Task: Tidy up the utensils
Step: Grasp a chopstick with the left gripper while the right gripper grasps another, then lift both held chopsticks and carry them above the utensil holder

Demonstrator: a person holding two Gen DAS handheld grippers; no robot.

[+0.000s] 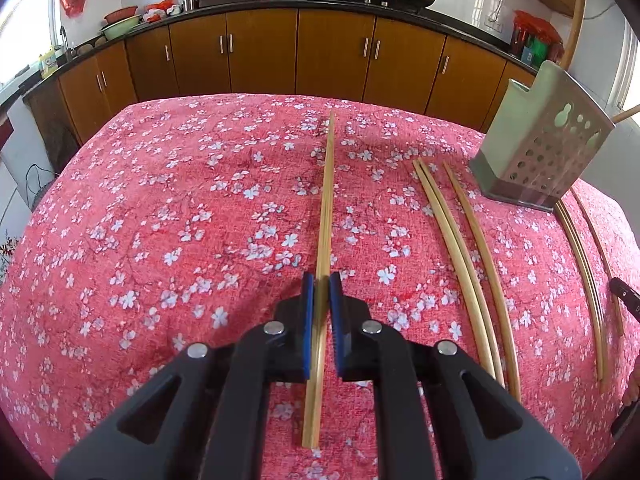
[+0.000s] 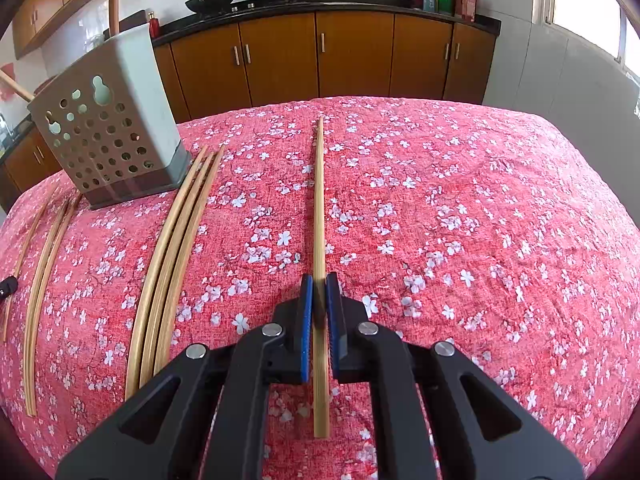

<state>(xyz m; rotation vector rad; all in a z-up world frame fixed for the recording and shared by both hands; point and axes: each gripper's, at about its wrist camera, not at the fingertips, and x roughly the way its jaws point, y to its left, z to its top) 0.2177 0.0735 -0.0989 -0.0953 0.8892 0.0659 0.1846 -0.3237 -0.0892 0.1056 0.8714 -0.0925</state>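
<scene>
Here, a chopstick [image 1: 325, 216] between the left claw's [image 1: 321, 280] pads.

Left wrist view: the left tongs [image 1: 321, 280] sit low centre, closed on a chopstick [image 1: 326, 208] that runs up the middle of the surface [image 1: 160, 208]. Right of it lie three loose chopsticks [image 1: 472, 264]; further right, more chopsticks [image 1: 586, 280] near the frame edge. The utensil holder [image 1: 536, 152] stands at upper right, between those two groups. Right wrist view: the right tongs [image 2: 319, 280] grip a second chopstick [image 2: 319, 208] at centre; the holder is upper left. Cabinets [image 1: 260, 52] stand behind the surface.
</scene>
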